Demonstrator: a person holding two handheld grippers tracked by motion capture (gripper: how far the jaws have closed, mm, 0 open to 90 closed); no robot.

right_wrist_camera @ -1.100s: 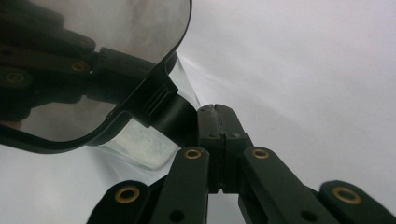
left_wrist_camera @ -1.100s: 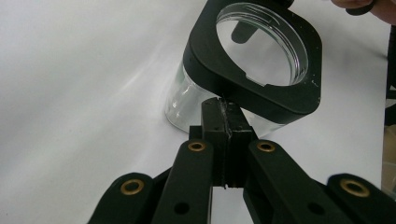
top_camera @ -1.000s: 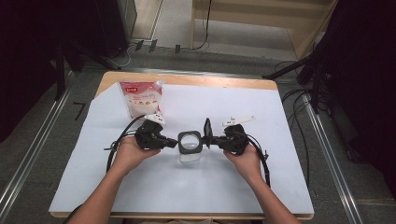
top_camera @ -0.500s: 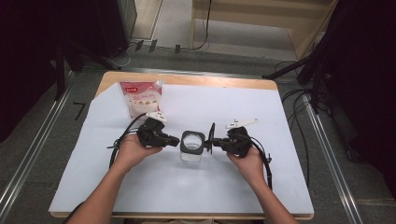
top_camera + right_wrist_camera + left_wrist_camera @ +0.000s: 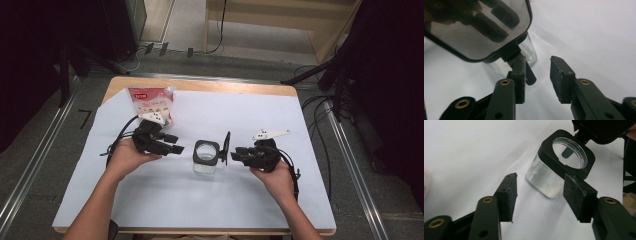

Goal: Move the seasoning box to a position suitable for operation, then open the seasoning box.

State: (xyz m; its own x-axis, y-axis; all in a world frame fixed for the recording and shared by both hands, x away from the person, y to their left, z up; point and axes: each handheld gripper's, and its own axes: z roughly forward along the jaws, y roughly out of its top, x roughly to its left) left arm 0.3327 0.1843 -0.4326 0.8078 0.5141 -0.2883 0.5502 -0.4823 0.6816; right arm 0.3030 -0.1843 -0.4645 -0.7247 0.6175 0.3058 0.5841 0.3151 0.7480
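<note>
Fingers [image 5: 507,195] of the left gripper [image 5: 170,148] had just been opening, nothing between them. Right gripper [image 5: 239,153] likewise parted, apparently clear of the lid [image 5: 227,148]. Jar [image 5: 205,157] stood mid-frame on the white sheet [image 5: 200,200], lid flipped upright.

A small clear square jar with a black rim [image 5: 205,158] stands near the middle of the white-covered surface [image 5: 200,210]; its hinged black-framed lid [image 5: 227,148] stands upright at its right side. The left hand-held gripper [image 5: 174,148] lies just left of the jar, the right hand-held gripper [image 5: 238,154] just right of the lid. A red-and-white plastic pouch [image 5: 151,102] lies behind the left hand-held gripper.
</note>
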